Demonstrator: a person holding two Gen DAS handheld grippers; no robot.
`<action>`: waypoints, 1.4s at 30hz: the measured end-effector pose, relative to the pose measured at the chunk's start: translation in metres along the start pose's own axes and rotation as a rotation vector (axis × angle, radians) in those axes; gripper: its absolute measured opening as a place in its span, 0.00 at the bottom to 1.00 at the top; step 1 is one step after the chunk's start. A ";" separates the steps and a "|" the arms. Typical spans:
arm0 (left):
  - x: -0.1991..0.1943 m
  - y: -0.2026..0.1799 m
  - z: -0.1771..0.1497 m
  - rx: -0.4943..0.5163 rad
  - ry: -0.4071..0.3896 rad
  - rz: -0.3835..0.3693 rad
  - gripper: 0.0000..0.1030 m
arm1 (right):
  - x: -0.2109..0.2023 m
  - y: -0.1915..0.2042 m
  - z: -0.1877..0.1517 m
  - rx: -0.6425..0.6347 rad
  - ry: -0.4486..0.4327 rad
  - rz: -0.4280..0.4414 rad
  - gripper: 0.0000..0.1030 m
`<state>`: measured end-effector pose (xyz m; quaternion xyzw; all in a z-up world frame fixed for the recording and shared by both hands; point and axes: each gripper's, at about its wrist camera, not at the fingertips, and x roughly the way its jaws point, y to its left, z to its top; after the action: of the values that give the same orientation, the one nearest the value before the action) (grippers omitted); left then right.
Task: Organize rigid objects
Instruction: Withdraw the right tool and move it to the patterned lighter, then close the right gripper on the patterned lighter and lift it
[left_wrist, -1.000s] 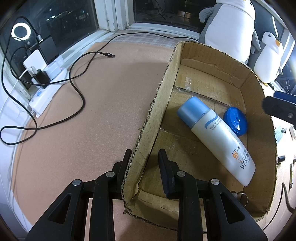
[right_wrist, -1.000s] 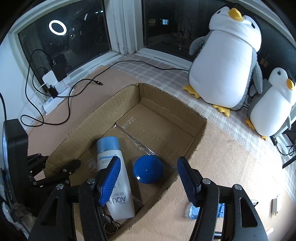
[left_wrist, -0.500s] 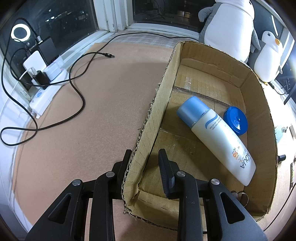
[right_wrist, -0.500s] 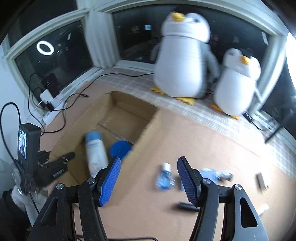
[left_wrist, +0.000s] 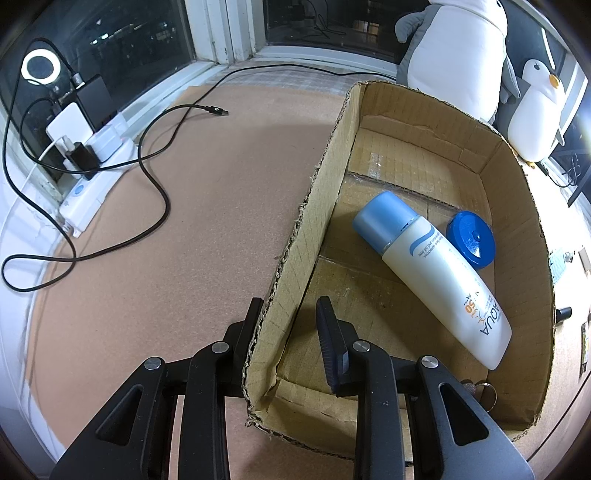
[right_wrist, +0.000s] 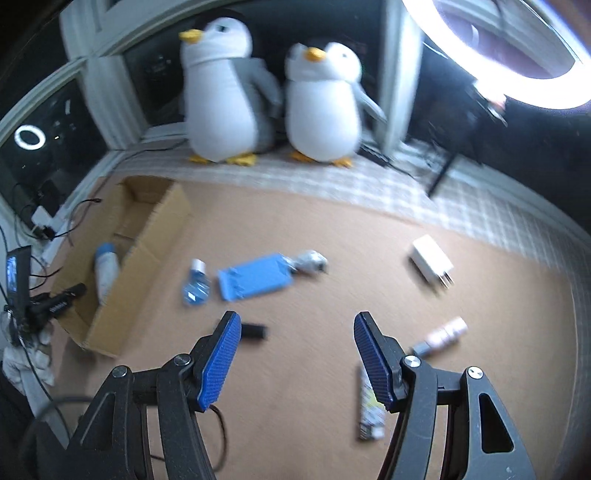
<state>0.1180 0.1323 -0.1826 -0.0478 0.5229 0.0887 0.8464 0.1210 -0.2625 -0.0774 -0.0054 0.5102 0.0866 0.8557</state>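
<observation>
An open cardboard box (left_wrist: 413, 107) holds a white sunscreen bottle with a light blue cap (left_wrist: 436, 266) and a round blue lid (left_wrist: 471, 238). My left gripper (left_wrist: 290, 317) straddles the box's near left wall, one finger outside, one inside; whether it pinches the wall is unclear. My right gripper (right_wrist: 295, 332) is open and empty above the mat, right of the box (right_wrist: 140, 236). Loose items lie there: a small clear bottle (right_wrist: 195, 288), a blue flat piece (right_wrist: 255, 280), a black stick (right_wrist: 253, 330), a white charger (right_wrist: 430, 264), a pink tube (right_wrist: 441, 336), a flat strip (right_wrist: 369, 410).
Two plush penguins (right_wrist: 229, 92) stand at the back by the window. A power strip with chargers (left_wrist: 85, 155) and a black cable (left_wrist: 155, 177) lie left of the box. A ring light (right_wrist: 517, 62) glares at the upper right.
My right gripper has swung away from the box to the right, over the loose items on the mat. The left gripper and the box have stayed still.
</observation>
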 end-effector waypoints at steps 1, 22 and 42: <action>0.000 0.000 0.000 0.000 0.000 0.000 0.26 | 0.002 -0.009 -0.005 0.015 0.014 -0.008 0.58; 0.000 0.000 0.000 -0.001 0.000 0.001 0.26 | 0.056 -0.068 -0.054 0.066 0.199 -0.067 0.46; 0.000 0.000 0.000 -0.001 0.000 0.001 0.26 | 0.074 -0.067 -0.058 0.018 0.250 -0.060 0.20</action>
<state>0.1185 0.1321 -0.1825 -0.0483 0.5227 0.0893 0.8464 0.1154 -0.3233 -0.1751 -0.0236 0.6133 0.0551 0.7876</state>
